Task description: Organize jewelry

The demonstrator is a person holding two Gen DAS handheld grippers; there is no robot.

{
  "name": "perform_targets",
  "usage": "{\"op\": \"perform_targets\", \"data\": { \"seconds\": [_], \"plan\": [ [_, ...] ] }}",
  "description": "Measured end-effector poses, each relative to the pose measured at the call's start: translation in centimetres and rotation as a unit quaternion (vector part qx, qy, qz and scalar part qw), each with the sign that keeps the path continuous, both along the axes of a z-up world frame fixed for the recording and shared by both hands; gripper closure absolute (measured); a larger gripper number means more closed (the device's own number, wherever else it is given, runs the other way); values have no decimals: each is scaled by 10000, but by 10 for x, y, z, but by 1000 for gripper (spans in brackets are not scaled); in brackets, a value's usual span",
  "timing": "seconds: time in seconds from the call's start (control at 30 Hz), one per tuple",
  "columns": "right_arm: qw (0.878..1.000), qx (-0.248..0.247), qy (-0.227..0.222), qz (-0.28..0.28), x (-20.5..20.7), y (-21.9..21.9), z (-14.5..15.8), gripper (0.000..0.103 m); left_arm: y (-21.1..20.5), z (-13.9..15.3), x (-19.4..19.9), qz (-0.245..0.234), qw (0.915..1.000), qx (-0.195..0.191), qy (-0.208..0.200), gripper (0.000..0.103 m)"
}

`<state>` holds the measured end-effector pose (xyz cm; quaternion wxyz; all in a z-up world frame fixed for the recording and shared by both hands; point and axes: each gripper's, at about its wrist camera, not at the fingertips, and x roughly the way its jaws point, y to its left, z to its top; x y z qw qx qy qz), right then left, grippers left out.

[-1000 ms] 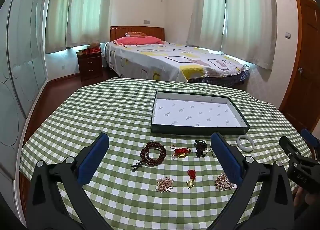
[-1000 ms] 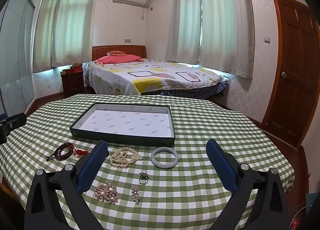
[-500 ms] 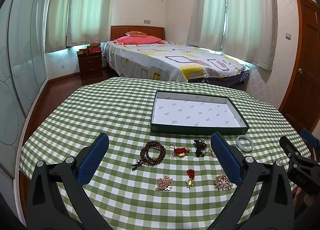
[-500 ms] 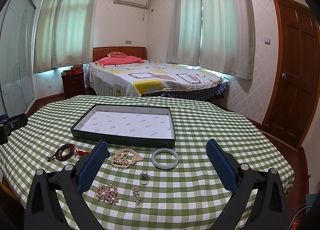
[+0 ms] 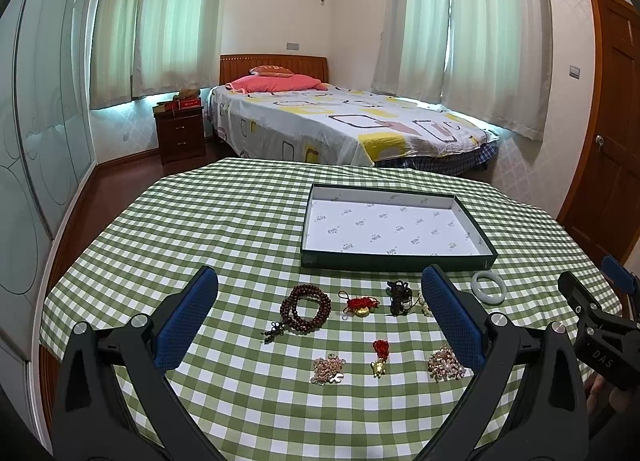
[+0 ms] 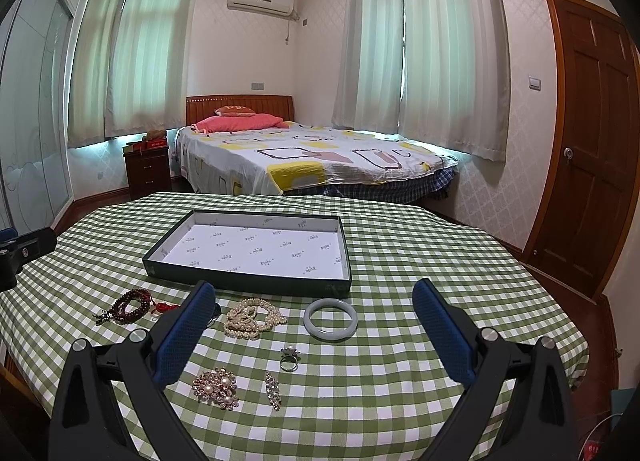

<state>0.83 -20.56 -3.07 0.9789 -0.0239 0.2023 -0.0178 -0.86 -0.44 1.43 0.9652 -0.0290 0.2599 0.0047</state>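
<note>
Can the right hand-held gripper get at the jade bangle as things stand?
Probably yes: the right hand-held gripper is open and empty, and the jade bangle lies flat between its fingers' line, clear of the pearls.

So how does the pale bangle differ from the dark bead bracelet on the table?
The pale bangle is one smooth, rigid ring in a whitish green; the dark bead bracelet is many small reddish-brown beads wound in several loops. The bangle is a plain closed circle, while the bead bracelet trails a short dark knotted tail. The bangle lies toward the right end of the row, the bead bracelet at the left end. Both lie flat on the checked cloth in front of the tray.
</note>
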Motion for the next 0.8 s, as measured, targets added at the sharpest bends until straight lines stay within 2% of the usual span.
{"op": "perform_targets", "data": {
  "seconds": [0.8],
  "plan": [
    [10000, 0, -18, -2, -1, 1, -3, 7, 0, -1, -1, 0, 10000, 6, -8, 4]
  ]
}}
